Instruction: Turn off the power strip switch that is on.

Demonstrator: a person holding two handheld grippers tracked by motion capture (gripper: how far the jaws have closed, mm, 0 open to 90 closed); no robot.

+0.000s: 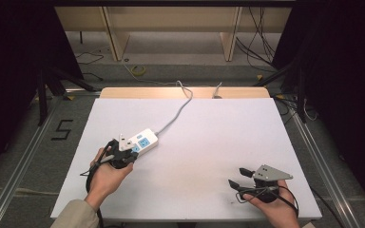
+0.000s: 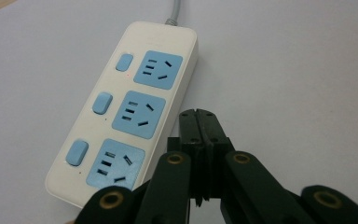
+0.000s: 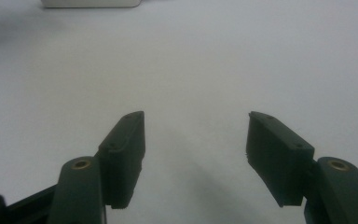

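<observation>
Desk (image 1: pixel 209 142): white surface, wooden strip along the far edge.

Power strip (image 1: pixel 142 141): white body, three blue sockets, each with a blue rocker switch beside it. It lies flat on the desk, left of centre, angled so its grey cord (image 1: pixel 178 111) leaves the far end and runs off over the desk's far edge. In the left gripper view the power strip (image 2: pixel 126 112) sits just left of the jaws, with the cord (image 2: pixel 173 11) leaving at the top.

Left hand-held gripper (image 1: pixel 134 151): held in the left hand (image 1: pixel 108 175) at the near end of the power strip. Left gripper view shows the left hand-held gripper (image 2: pixel 198 122) with jaws pressed together, nothing between them, tips alongside the strip's right edge. Touching or just above the desk: cannot tell.

Right hand-held gripper (image 1: pixel 236 176): held in the right hand (image 1: pixel 273 204), well apart from the power strip, near the desk's front right corner, jaws pointing left. Right gripper view shows the right hand-held gripper (image 3: pixel 196 140) spread wide over bare desk (image 3: pixel 205 70), nothing between the jaws; one end of the power strip (image 3: pixel 91 3) sits at the top edge.
</observation>
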